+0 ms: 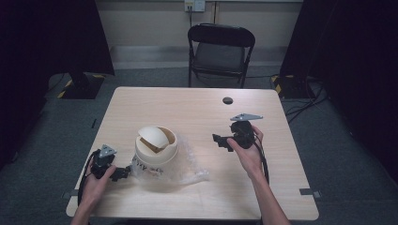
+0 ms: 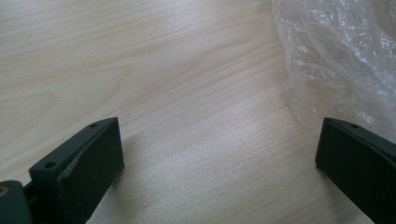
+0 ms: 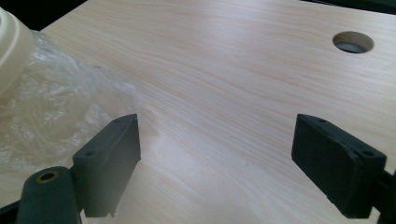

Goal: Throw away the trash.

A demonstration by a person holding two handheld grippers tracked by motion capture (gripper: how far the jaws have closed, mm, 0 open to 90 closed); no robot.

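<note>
A cream-coloured bin with a domed swing lid (image 1: pixel 156 149) stands on the left half of the wooden table (image 1: pixel 197 108), on a crumpled clear plastic bag (image 1: pixel 190 161). My left gripper (image 1: pixel 123 173) rests low at the bin's left, open, its jaws wide apart over bare wood, with the plastic bag (image 2: pixel 336 60) just past the right jaw. My right gripper (image 1: pixel 219 140) is held to the right of the bin, open with nothing between the jaws. In the right gripper view the bin's rim (image 3: pixel 11 51) and the bag (image 3: pixel 56 112) lie at the left.
A round cable hole (image 1: pixel 227 100) sits in the table's far right part, also seen as the hole (image 3: pixel 353 42) in the right gripper view. A black folding chair (image 1: pixel 219 49) stands behind the table. Cables lie on the grey floor at the right.
</note>
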